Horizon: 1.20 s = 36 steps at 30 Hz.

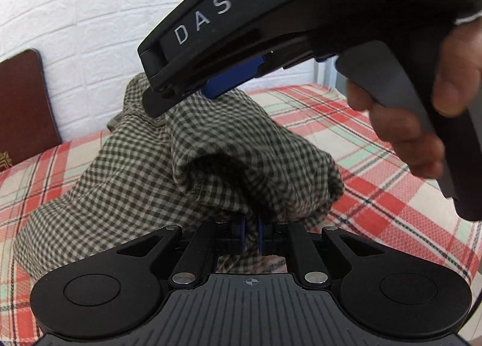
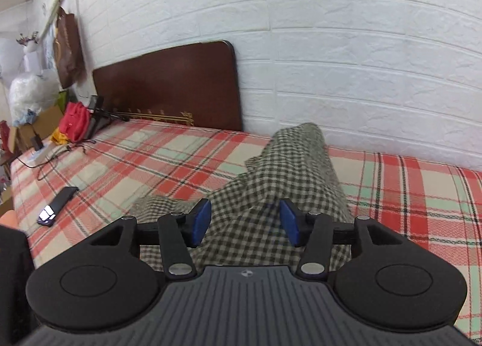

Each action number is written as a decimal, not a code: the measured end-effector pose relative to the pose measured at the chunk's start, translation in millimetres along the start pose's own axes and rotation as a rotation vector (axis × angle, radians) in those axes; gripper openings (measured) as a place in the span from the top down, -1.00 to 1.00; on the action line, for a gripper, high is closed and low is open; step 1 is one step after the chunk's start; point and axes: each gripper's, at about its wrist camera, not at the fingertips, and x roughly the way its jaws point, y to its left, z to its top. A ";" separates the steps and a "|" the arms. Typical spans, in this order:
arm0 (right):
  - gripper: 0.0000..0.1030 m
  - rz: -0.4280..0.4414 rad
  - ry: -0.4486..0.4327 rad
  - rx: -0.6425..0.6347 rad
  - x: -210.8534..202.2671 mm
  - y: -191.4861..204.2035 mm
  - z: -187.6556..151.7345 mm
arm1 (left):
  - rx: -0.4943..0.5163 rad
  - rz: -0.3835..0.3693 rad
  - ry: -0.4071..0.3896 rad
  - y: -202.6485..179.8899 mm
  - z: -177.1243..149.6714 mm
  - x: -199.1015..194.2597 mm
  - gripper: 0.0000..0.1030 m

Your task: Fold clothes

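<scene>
Gingham shirt [image 1: 211, 159] pinched by left gripper [image 1: 252, 225].

Left gripper [image 1: 252, 227] clamped on checked garment [image 1: 192, 147]; right gripper [image 1: 192, 91] above it; plaid bedsheet [image 1: 376, 183]; brown headboard [image 1: 22, 105]

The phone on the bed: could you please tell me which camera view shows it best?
The right wrist view. The phone lies in plain sight on the plaid bedsheet, far left, with a small part lit. The left wrist view does not show it at all; the checked garment fills that view.
</scene>
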 end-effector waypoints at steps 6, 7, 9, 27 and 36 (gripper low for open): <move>-0.08 -0.064 0.012 -0.088 26.1 4.2 20.8 | -0.016 -0.020 0.019 -2.5 0.2 9.2 0.89; -0.08 -0.065 0.035 -0.093 36.4 3.8 26.5 | -0.018 -0.021 0.019 -3.3 0.6 10.3 0.88; -0.08 -0.067 0.081 -0.104 56.9 3.0 37.7 | -0.023 -0.021 0.017 -4.4 0.8 12.0 0.86; 0.97 0.008 -0.074 0.124 -76.6 -43.6 3.2 | 0.017 -0.111 -0.093 -17.6 20.5 -52.6 -0.01; 0.97 0.068 0.009 0.330 -110.5 -55.1 -63.8 | 0.182 0.021 -0.136 -28.3 54.1 -50.2 -0.50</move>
